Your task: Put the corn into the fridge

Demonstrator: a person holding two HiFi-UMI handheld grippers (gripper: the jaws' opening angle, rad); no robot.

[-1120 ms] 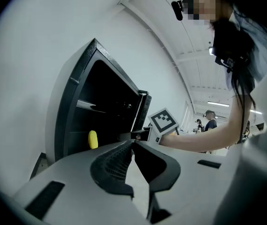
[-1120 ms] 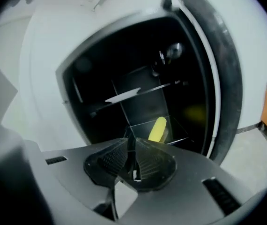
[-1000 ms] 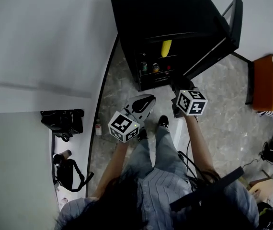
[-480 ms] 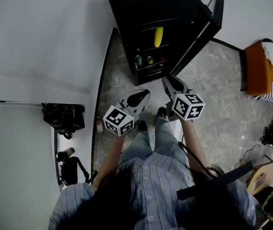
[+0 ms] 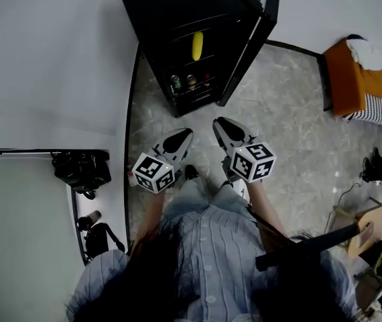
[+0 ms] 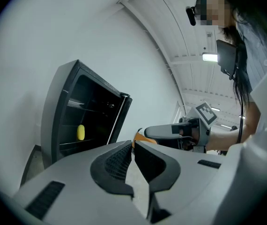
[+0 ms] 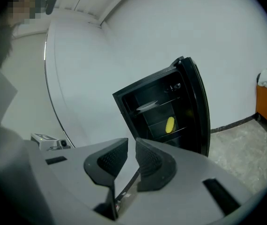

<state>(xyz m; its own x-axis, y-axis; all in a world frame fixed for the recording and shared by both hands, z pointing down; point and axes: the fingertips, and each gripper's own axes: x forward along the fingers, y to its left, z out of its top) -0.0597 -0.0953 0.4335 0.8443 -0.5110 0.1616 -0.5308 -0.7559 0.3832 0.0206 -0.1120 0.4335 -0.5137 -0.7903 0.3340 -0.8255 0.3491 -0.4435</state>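
left claw (image 5: 185, 133), right claw (image 5: 217, 121): closed, empty, short of fridge (image 5: 177, 5) | corn (image 5: 197, 45) shelved inside fridge | risk: I leave door (image 5: 248, 45) ajar

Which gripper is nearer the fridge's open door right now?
Right. The right gripper is just short of the door, by its lower end; the left gripper is farther left, facing the fridge interior.

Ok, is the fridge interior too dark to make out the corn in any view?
Head view: the fridge interior is dark, but the yellow corn stands out on its shelf. Left gripper view: strong fisheye bending, corn small yet clear. Right gripper view: corn clear too, dark vignette at the corners.
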